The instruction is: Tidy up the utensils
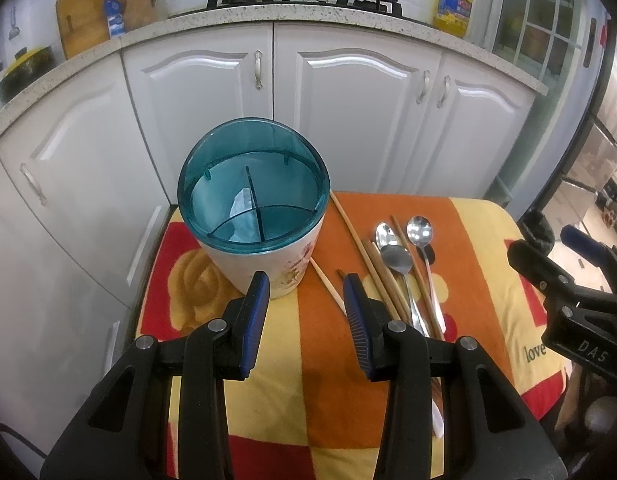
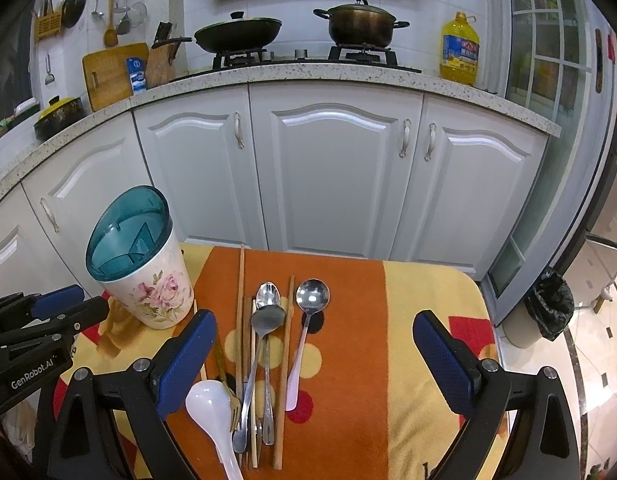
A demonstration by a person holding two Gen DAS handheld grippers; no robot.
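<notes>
A white floral utensil holder point(image 1: 264, 256) with a teal divided insert stands at the table's far left; it also shows in the right wrist view point(image 2: 152, 292). Metal spoons point(image 2: 266, 320), wooden chopsticks point(image 2: 240, 312), a pink-handled spoon point(image 2: 308, 312), a gold fork point(image 2: 228, 396) and a white plastic spoon point(image 2: 208, 404) lie in a loose pile on the cloth. The spoons point(image 1: 396, 256) and chopsticks point(image 1: 352, 232) lie to the right of the holder. My left gripper point(image 1: 304, 292) is open and empty, just in front of the holder. My right gripper point(image 2: 312, 336) is wide open and empty over the pile.
The table point(image 2: 428, 320) wears an orange, yellow and red cloth. White cabinets point(image 2: 336, 168) and a counter with a stove, pots and an oil bottle point(image 2: 459, 50) stand behind. A black-bagged bin point(image 2: 548, 306) is on the floor at right.
</notes>
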